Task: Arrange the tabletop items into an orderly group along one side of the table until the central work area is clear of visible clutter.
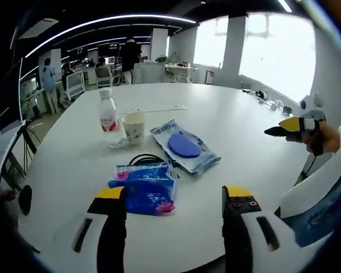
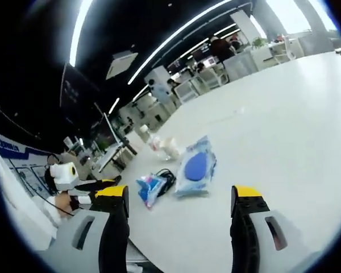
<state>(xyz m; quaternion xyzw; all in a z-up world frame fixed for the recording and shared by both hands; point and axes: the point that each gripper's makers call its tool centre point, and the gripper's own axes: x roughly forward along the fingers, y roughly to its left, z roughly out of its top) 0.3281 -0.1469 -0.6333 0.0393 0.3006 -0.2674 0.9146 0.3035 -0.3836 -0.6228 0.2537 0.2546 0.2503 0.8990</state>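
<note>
Meanwhile both tools, left tool (image 1: 173, 200) and right tool (image 2: 179, 199), gape empty above the table (image 1: 238, 131)

A large white round table (image 1: 250, 136) carries everything. In the left gripper view, a blue tissue pack (image 1: 143, 190) lies on it just ahead of the left jaw, and a black cable (image 1: 146, 158) is coiled right behind this pack, touching it. Further ahead, between the two jaws, lies a wet-wipes packet (image 1: 184, 147) with a blue oval lid. To the left of the packet stand a paper cup (image 1: 133, 126) and a small plastic bottle (image 1: 108, 116), close together. Far ahead, a thin flat strip (image 1: 162, 108) rests on the surface.
</note>
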